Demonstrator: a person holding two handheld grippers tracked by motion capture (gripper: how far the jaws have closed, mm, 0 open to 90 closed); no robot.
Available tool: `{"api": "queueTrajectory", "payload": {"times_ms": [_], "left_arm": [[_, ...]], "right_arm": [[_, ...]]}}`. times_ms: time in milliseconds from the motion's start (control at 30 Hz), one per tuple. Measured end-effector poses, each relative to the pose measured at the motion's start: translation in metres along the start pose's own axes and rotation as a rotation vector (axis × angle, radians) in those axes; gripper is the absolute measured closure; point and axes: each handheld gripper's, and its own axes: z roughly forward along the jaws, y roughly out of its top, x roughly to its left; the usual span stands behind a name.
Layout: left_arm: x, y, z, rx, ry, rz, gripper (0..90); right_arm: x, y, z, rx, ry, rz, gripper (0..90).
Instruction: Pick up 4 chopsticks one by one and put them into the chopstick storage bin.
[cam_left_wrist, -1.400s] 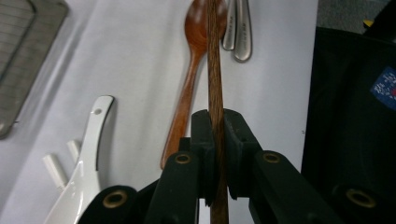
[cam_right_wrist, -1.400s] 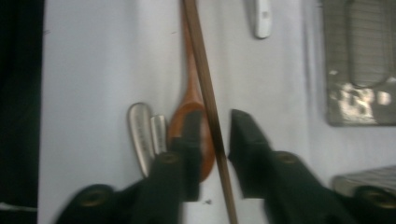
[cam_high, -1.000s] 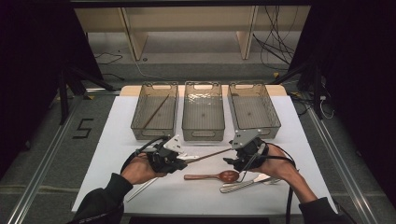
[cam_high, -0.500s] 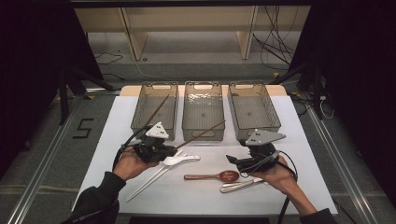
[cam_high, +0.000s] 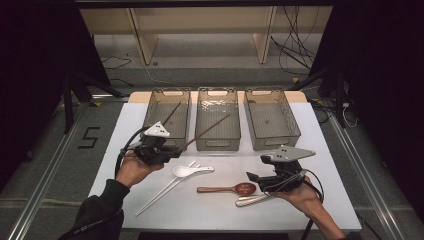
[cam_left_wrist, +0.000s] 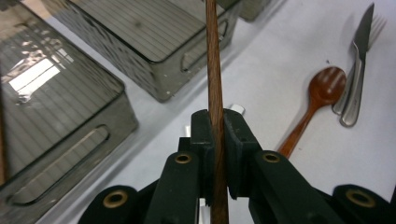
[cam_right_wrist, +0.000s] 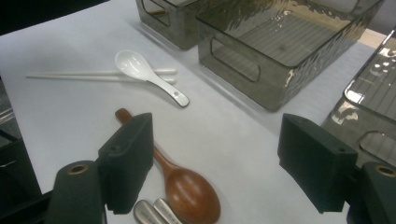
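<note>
brown chopstick pinched in the left gripper, right gripper spread wide

the brown chopstick (cam_left_wrist: 215, 70) sits pinched between the pads of the left gripper (cam_left_wrist: 217, 135), its jaws pressed tight on the shaft. in the high view the stick (cam_high: 207, 131) slants up and away from that gripper (cam_high: 172, 150), its far end over the middle bin (cam_high: 218, 145). a second brown stick (cam_high: 171, 114) leans in the left bin (cam_high: 165, 97); whether it rests on the rim is hard to tell from here.

the right gripper (cam_right_wrist: 215, 163) has its jaws spread wide, having just been opening, and nothing lies between its pads. it hovers above the wooden spoon (cam_right_wrist: 187, 189), whose bowl lies just beside two metal handles (cam_right_wrist: 156, 210). in the left gripper view those handles read as a knife (cam_left_wrist: 357, 70) and a fork (cam_left_wrist: 376, 32) lying together.

farther out on the white tabletop (cam_high: 310, 150), a white ceramic spoon (cam_right_wrist: 147, 74) lies across a pair of white chopsticks (cam_right_wrist: 70, 74). the right bin (cam_high: 272, 120) stands at the far side of the row.
</note>
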Motion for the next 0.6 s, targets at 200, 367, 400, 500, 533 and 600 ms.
{"api": "queueTrajectory", "payload": {"times_ms": [200, 367, 400, 500, 533, 600], "left_arm": [[0.017, 0.004, -0.007, -0.04, 0.031, -0.064, 83.1], [0.03, 0.01, -0.008, -0.059, 0.061, -0.089, 83.1], [0.032, 0.011, -0.008, -0.061, 0.07, -0.097, 83.1], [0.041, 0.015, -0.007, -0.062, 0.098, -0.11, 83.1], [0.043, 0.017, -0.007, -0.06, 0.107, -0.115, 83.1], [0.048, 0.02, -0.006, -0.053, 0.119, -0.122, 83.1]], "right_arm": [[-0.002, -0.004, -0.002, -0.013, -0.013, 0.029, 27.4], [-0.001, -0.007, -0.003, -0.01, -0.012, 0.032, 26.7], [0.0, -0.007, -0.003, -0.007, -0.012, 0.035, 26.4], [0.0, -0.008, -0.003, -0.002, -0.005, 0.031, 26.4], [0.001, -0.008, -0.003, -0.002, -0.002, 0.03, 26.5], [0.001, -0.009, -0.003, -0.001, 0.002, 0.026, 26.7]]}}
